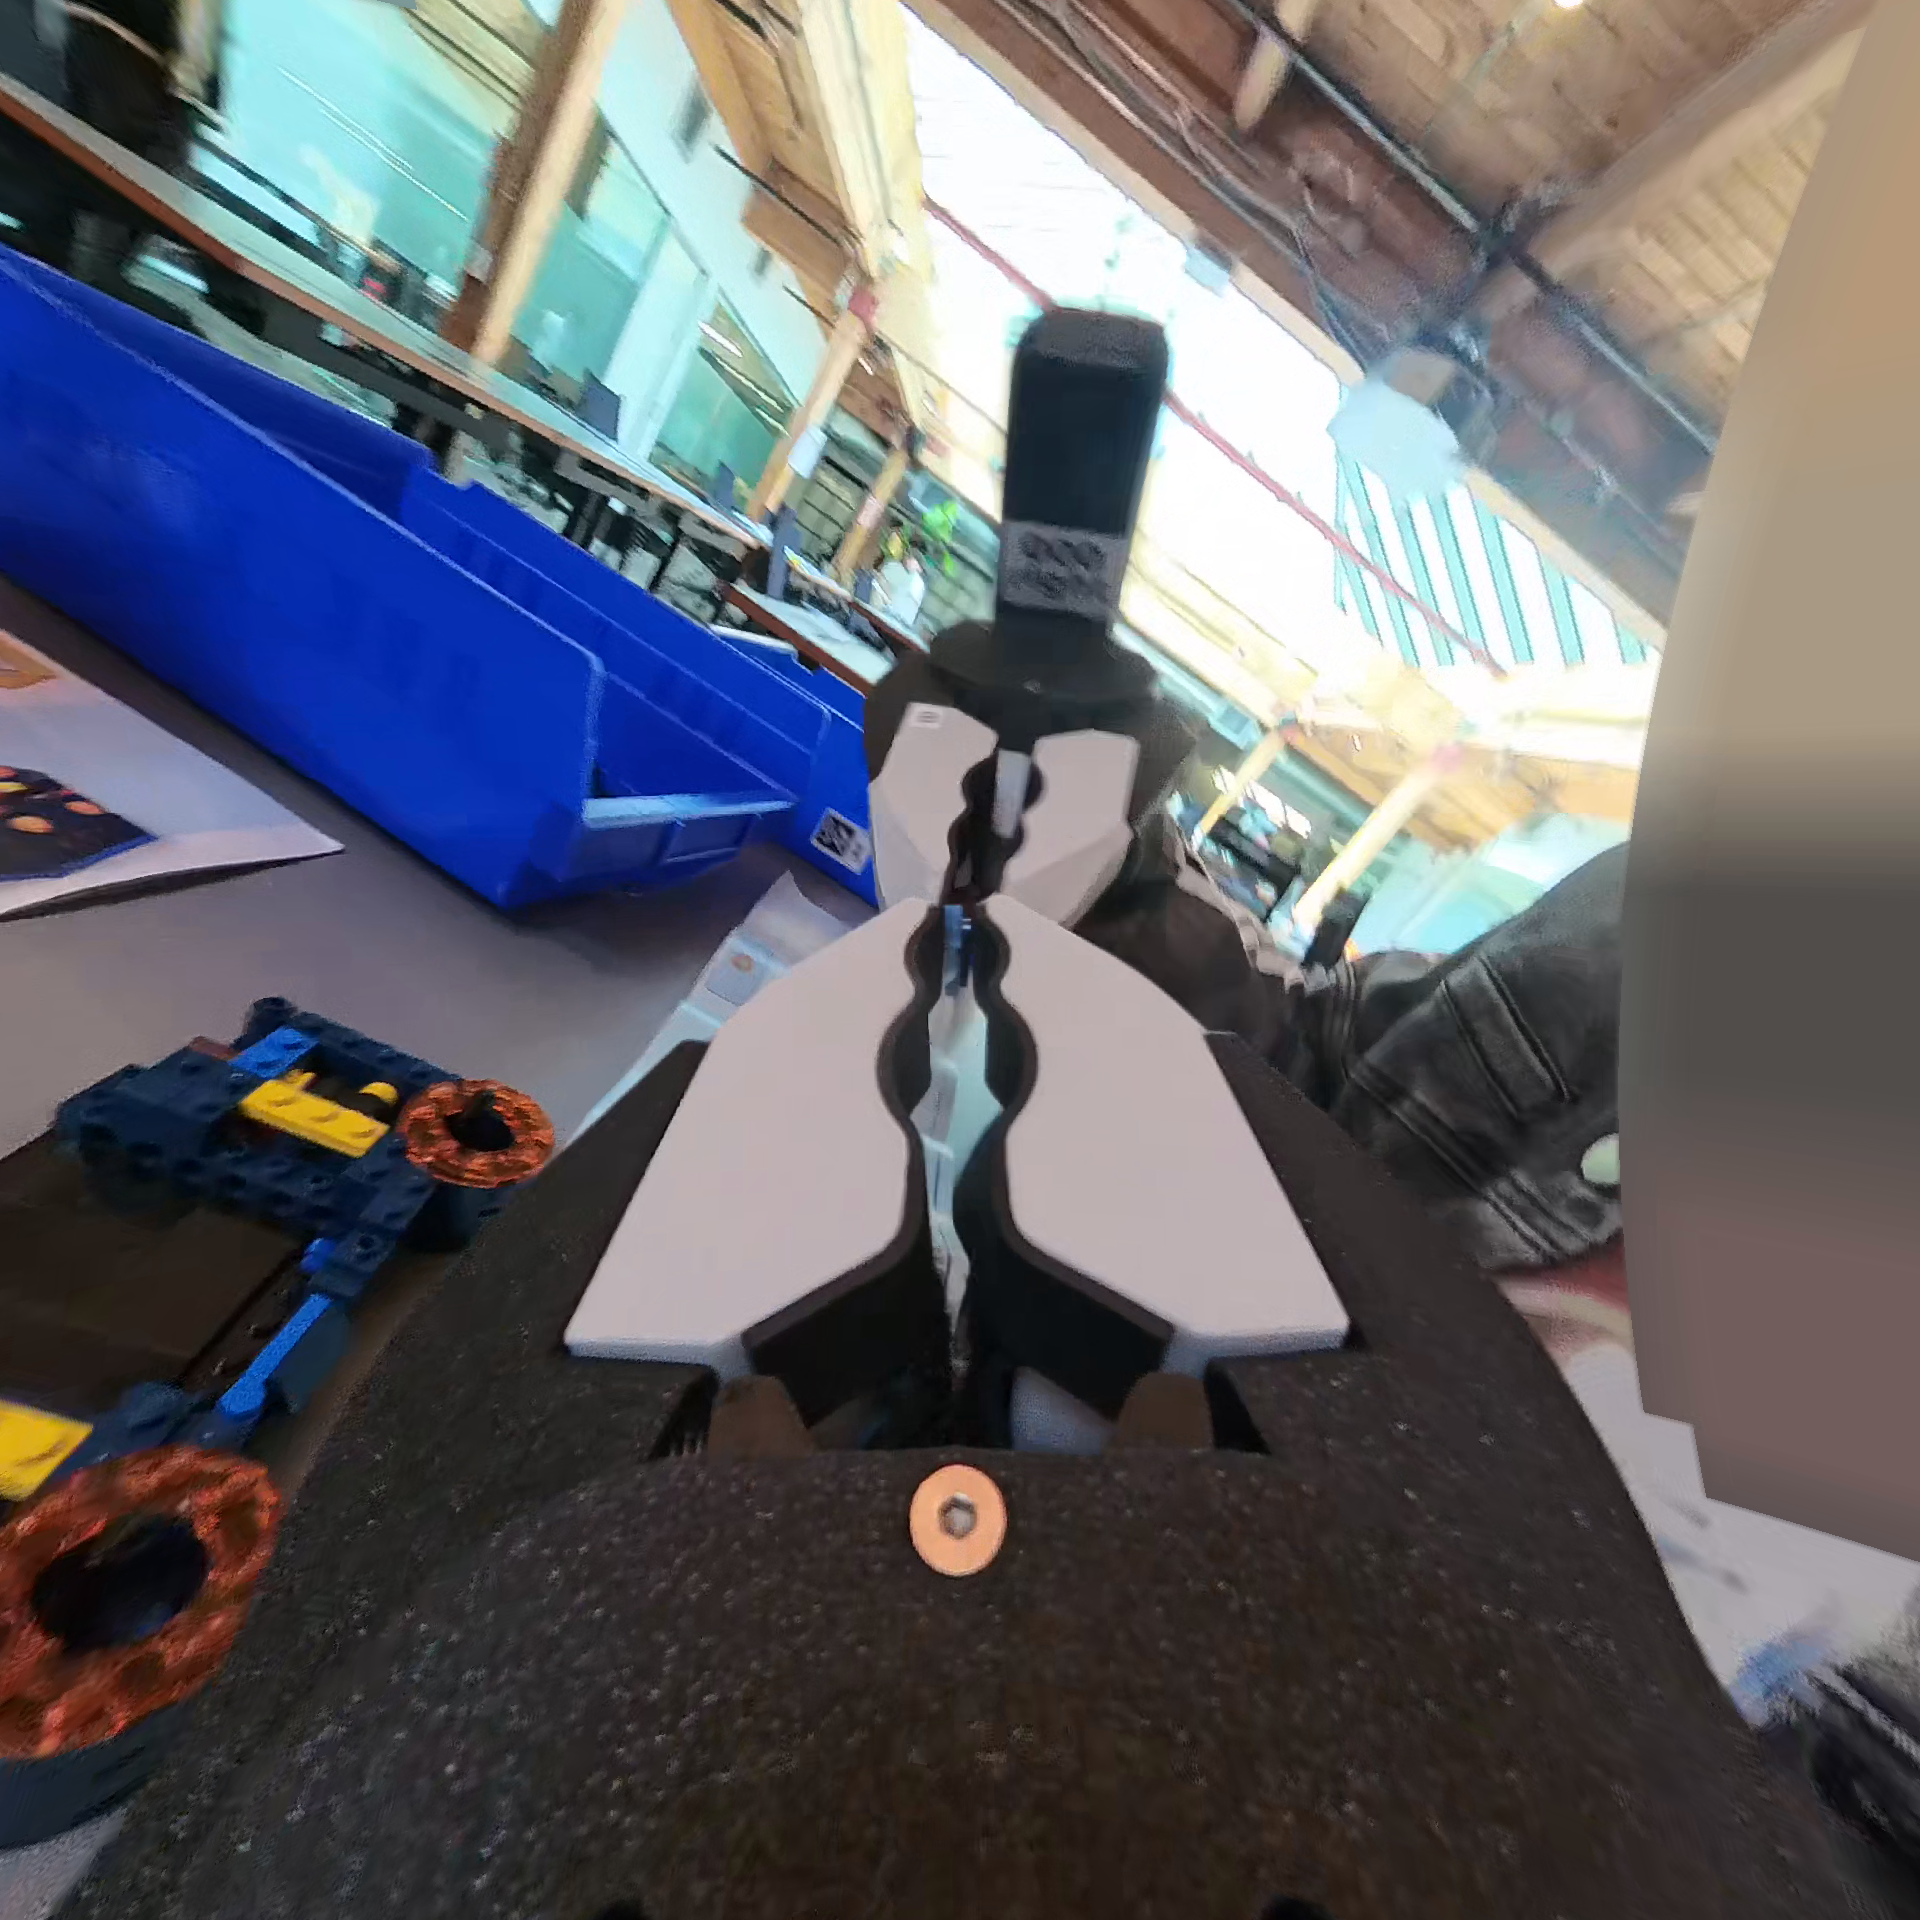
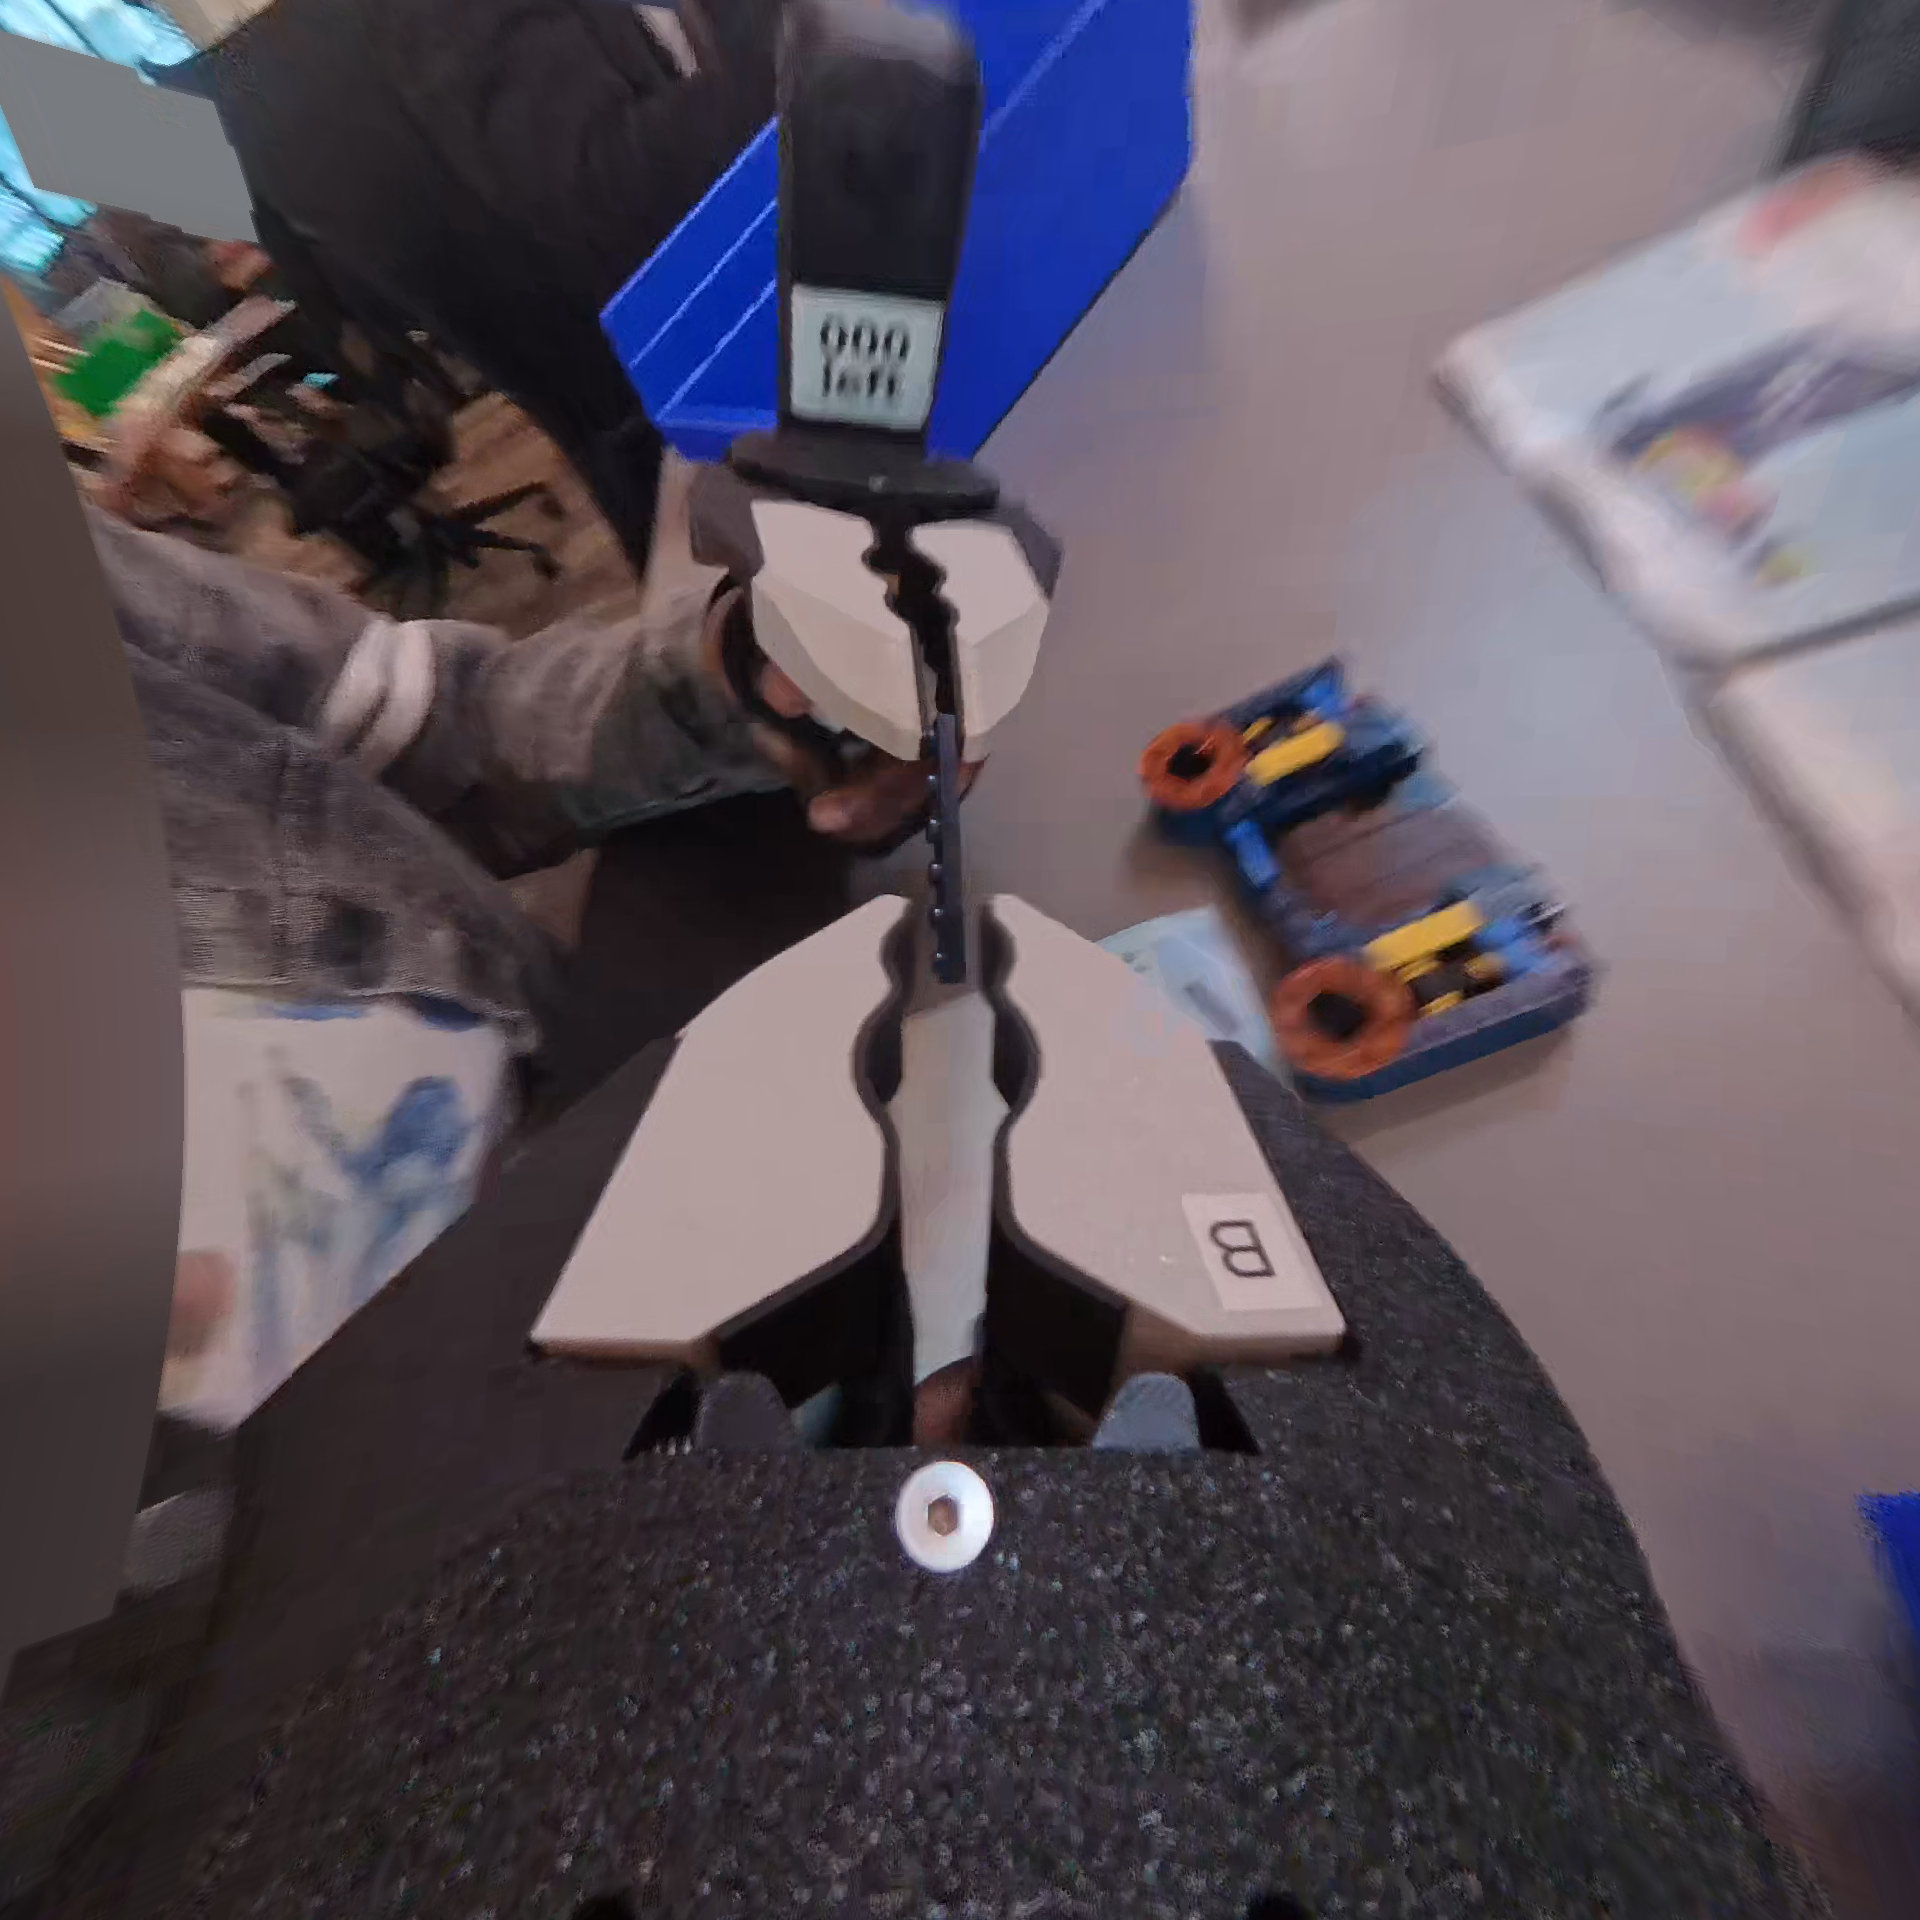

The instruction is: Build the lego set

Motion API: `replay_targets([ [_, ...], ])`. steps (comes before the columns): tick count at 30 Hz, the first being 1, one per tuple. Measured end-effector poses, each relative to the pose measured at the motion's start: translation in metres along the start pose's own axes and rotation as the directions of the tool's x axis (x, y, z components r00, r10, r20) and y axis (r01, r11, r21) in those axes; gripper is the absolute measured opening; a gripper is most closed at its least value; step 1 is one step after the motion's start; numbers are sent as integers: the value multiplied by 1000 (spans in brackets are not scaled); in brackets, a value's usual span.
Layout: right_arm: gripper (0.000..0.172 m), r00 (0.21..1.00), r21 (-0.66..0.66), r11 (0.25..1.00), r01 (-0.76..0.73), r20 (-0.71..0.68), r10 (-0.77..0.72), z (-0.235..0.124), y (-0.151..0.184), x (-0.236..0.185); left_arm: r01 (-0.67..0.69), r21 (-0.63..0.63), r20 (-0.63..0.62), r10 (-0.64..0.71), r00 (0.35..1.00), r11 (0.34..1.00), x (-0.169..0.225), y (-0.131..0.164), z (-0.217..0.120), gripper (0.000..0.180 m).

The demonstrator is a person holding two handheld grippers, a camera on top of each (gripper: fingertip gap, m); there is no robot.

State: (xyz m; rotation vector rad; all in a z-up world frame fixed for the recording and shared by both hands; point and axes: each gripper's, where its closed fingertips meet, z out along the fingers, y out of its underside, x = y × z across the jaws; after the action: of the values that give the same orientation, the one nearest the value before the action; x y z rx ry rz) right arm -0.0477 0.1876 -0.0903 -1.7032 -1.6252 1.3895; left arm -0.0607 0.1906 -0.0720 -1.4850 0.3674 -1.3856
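Left gripper (image 1: 961, 920) pinches slim dark-blue studded plastic beam (image 2: 943, 831); right gripper (image 2: 943, 940) slack, seemingly releasing; brick car (image 2: 1382, 894) beside

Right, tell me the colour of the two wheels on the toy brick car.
Orange with dark centres, on the wheels of the dark-blue and yellow brick car; clearest in the right wrist view.

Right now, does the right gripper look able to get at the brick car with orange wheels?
Probably yes. The brick car lies uncovered on the table. But a dark blue plate, pinched by the left gripper, stands between the right gripper's fingers, so it must back off.
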Motion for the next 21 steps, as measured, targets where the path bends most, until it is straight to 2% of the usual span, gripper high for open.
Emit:
replay_targets([
  [1, 21, 989, 53, 992, 114, -97, -108, -3, -10, 8, 36, 42, 26, -37, 999, 998, -6, -5, -3, 4],
  [2, 25, 943, 74, 961, 267, -226, -245, -7, -19, 14, 74, 85, 55, -79, 995, 994, -13, -10, -7, 4],
  [3, 25, 857, 52, 903, 427, -341, -386, -11, -26, 16, 105, 124, 84, -116, 990, 987, -20, -14, -11, 4],
  [5, 23, 662, -81, 775, 627, -468, -585, -7, -29, 14, 150, 153, 91, -165, 982, 977, -27, -15, -15, 4],
  [6, 23, 618, -149, 747, 647, -472, -629, 0, -25, 13, 168, 154, 82, -182, 980, 974, -27, -15, -15, 4],
  [9, 21, 570, -257, 728, 636, -479, -667, 14, -17, 23, 171, 142, 91, -185, 979, 975, -28, -12, -13, 4],
  [11, 7, 527, -299, 700, 649, -488, -696, 16, -17, 29, 182, 146, 91, -196, 976, 973, -29, -13, -14, 4],
  [19, 7, 514, -364, 658, 659, -421, -747, 23, -17, 39, 240, 164, 105, -258, 960, 957, -37, -13, -19, 4],
  [21, 7, 556, -337, 665, 666, -371, -744, 25, -19, 40, 191, 121, 64, -200, 978, 974, -30, -18, -23, 11],
])
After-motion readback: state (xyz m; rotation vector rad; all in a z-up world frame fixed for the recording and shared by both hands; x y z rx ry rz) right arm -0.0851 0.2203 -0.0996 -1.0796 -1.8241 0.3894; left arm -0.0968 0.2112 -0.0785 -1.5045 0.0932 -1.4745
